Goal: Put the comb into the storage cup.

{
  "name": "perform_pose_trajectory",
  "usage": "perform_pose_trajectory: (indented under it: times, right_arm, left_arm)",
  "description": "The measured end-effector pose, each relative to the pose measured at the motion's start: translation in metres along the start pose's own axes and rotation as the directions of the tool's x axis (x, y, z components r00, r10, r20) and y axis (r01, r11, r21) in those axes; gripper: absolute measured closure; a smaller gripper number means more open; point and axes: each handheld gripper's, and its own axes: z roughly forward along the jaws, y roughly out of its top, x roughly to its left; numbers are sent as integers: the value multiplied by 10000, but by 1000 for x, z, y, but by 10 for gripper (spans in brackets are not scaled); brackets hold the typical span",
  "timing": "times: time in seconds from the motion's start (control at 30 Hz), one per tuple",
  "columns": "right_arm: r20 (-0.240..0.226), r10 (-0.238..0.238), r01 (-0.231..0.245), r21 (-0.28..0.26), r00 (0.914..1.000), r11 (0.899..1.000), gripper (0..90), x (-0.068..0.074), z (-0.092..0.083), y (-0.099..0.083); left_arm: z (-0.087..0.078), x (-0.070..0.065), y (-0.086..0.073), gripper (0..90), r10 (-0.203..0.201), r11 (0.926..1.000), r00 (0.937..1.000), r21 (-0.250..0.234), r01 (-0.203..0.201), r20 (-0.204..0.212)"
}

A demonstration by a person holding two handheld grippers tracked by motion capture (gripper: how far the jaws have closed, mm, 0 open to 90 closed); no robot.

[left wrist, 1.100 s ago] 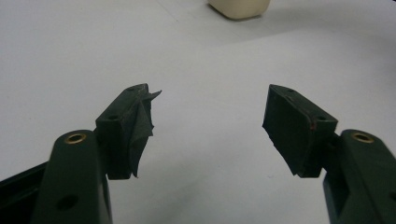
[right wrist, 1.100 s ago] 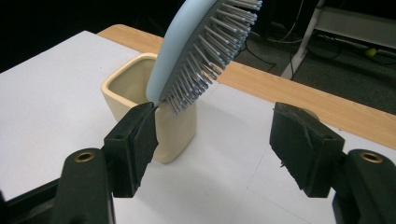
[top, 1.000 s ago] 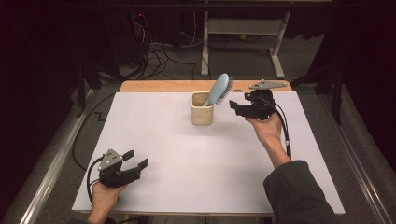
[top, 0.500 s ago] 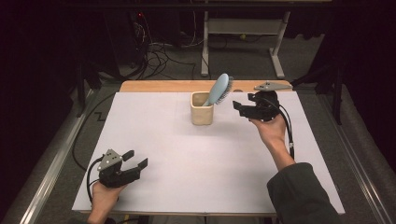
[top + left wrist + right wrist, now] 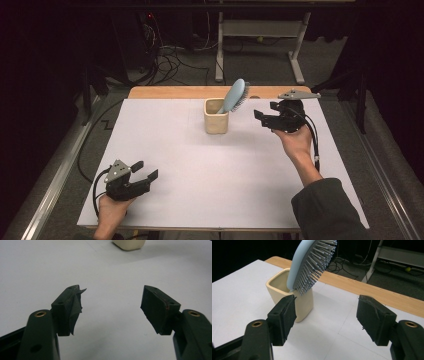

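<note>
Right gripper view, hairbrush (image 5: 308, 267) handle hidden inside cup (image 5: 287, 293), top cut off, right tool (image 5: 325, 315) released, empty.

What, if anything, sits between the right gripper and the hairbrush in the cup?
Nothing visible does. The right gripper, jaws open and empty, is beside the blue hairbrush, which leans out of the beige cup; between them is bare white table.

No readable text, label or number anywhere.
</note>
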Motion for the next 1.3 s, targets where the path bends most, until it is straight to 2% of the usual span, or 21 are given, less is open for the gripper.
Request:
perform_pose_trajectory:
  times: [0.17,1.3]
  right_arm:
    - [15,187,-187,-61,9998,9998,321,-3,-3,-2]
    - [223,435,-428,-300,9988,9986,323,-18,-29,-16]
  left_arm:
    - [0,0,0,332,-8,10000,10000,2,8,-5]
    - [0,0,0,332,-29,10000,10000,-12,29,-9]
